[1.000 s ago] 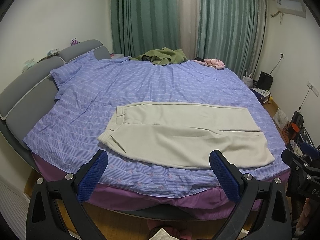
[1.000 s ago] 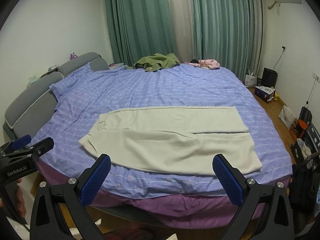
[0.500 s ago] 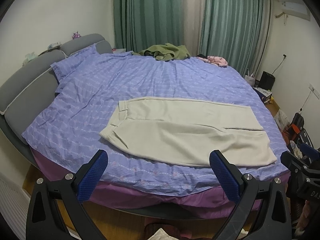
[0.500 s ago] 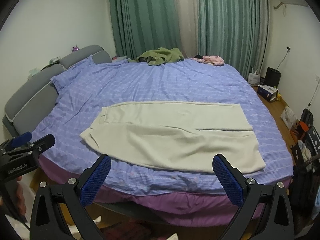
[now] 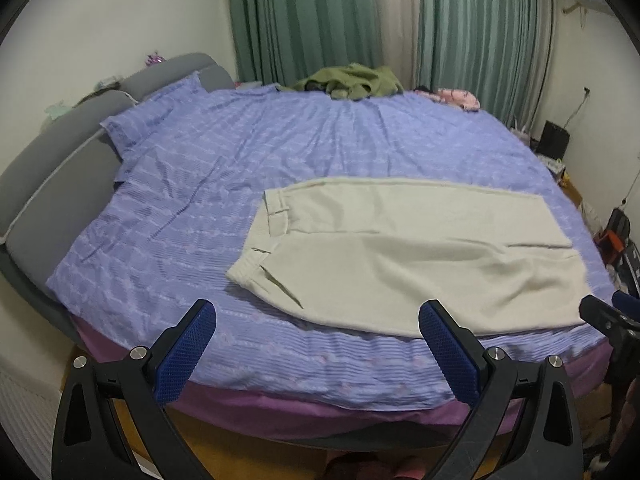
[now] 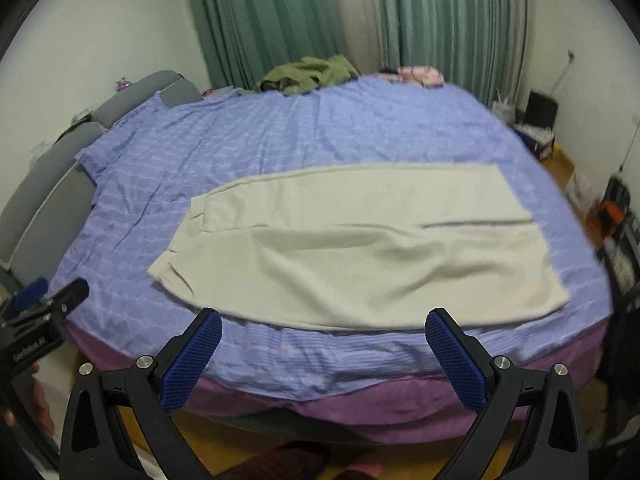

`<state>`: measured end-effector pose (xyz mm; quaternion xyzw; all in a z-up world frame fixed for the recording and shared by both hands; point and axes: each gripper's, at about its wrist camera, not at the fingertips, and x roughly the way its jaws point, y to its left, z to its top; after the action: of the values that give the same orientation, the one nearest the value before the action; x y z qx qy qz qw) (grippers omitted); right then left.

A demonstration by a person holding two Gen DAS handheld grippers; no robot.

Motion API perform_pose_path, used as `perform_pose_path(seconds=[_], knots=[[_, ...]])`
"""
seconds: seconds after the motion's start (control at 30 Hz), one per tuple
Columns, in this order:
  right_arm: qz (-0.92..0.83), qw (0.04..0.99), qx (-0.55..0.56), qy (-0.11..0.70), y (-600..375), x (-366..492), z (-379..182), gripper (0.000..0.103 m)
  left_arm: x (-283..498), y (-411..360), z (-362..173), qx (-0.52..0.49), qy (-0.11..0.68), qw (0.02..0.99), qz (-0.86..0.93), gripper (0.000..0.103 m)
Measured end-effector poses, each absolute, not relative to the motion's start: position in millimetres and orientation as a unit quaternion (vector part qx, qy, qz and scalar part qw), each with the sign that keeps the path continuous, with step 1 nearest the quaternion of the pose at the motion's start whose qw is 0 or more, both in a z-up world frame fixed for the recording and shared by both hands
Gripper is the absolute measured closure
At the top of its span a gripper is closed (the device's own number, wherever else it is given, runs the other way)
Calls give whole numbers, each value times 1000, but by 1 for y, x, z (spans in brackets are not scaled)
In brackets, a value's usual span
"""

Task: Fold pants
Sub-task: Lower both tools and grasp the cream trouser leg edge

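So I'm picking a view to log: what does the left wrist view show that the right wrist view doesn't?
Only the left wrist view shows the right tool's tip, at its right edge. Only the right wrist view shows the left tool's body, at its left edge, with a hand below it. Both show the cream pants flat on the purple bed, green curtains, and open fingers.

Cream fabric pants [image 5: 404, 256] lie flat on the purple striped bedspread [image 5: 280, 152], waistband toward the grey padded headboard [image 5: 48, 168], legs side by side. The left gripper [image 5: 318, 350] hangs spread wide before the bed's near edge, its blue textured pads [image 5: 184, 354] touching nothing.
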<state>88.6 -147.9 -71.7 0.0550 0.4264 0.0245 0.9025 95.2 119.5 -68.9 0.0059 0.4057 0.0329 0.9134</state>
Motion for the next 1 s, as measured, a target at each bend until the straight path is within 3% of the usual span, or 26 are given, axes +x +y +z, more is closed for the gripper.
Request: perform_pose_path(seconds=[0.47, 0.7, 1.0], knots=[[-65, 834, 160, 524, -112, 183, -244, 1, 209, 177, -236, -21, 537, 843, 18, 0], [-89, 786, 228, 567, -122, 200, -317, 14, 239, 194, -307, -98, 582, 807, 36, 2], [-125, 772, 259, 567, -138, 213, -360, 21, 264, 196, -352, -112, 600, 791, 49, 7]])
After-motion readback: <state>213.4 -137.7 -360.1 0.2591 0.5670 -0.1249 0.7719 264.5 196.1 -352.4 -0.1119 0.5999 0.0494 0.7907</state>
